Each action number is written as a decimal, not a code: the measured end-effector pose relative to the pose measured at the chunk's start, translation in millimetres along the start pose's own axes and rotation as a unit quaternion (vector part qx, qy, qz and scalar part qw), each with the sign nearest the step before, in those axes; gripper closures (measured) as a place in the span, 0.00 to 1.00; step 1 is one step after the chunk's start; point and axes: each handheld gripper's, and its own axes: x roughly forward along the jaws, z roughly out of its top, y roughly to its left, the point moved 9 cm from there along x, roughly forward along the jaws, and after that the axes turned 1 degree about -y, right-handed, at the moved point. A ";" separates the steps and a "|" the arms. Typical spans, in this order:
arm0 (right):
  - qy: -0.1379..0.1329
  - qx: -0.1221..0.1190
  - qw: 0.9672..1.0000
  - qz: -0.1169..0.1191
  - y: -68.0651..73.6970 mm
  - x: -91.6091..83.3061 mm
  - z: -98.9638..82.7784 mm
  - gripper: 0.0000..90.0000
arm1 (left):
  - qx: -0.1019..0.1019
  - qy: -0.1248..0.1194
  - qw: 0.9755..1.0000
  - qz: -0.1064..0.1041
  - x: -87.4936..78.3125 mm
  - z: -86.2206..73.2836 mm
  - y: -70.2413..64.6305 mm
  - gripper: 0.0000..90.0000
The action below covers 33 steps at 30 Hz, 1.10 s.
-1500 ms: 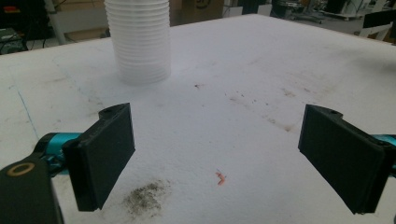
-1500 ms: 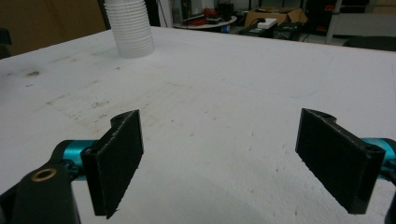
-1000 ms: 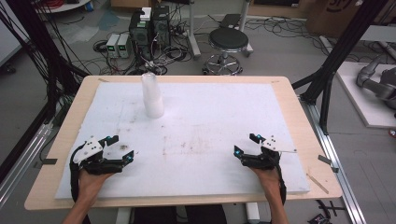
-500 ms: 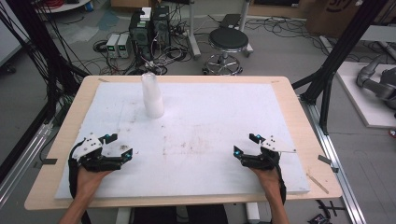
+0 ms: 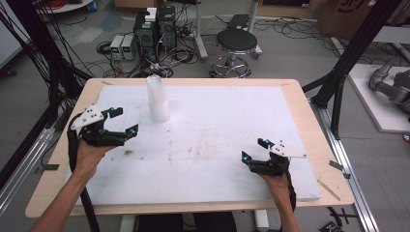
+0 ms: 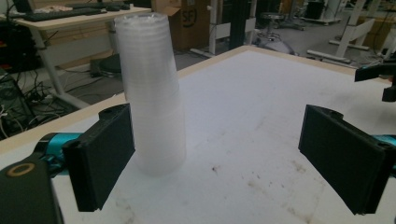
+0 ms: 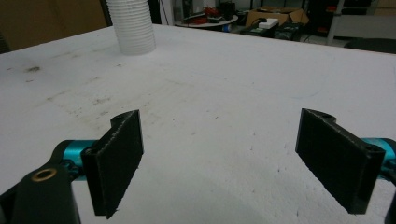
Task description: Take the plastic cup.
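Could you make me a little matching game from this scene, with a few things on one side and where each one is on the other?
Things:
1. stack of clear cups
2. left gripper
3. right gripper
4. round stool

Places:
A. on the floor beyond the table
B. low over the white sheet, near the front right edge
C. standing upright at the back left of the white sheet
D. raised, jaws open, pointing toward the cups

Pairs: 1-C, 2-D, 3-B, 4-A

The letters "SF" can be read on a cardboard box (image 6: 183,23).

One cup stack (image 5: 157,100), two tools
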 end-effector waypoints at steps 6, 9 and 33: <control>0.001 0.006 1.000 0.000 -0.2 -0.1 -0.3 0.17 | 0.002 0.001 1.000 -0.012 16.6 26.3 16.1 0.12; 0.001 0.006 1.000 0.001 -0.3 0.0 -0.2 0.17 | 0.005 0.003 1.000 -0.019 23.9 39.0 23.4 0.12; 0.002 0.001 1.000 -0.001 0.2 0.2 -0.3 0.17 | 0.010 0.057 0.998 -0.039 87.0 91.4 58.4 0.12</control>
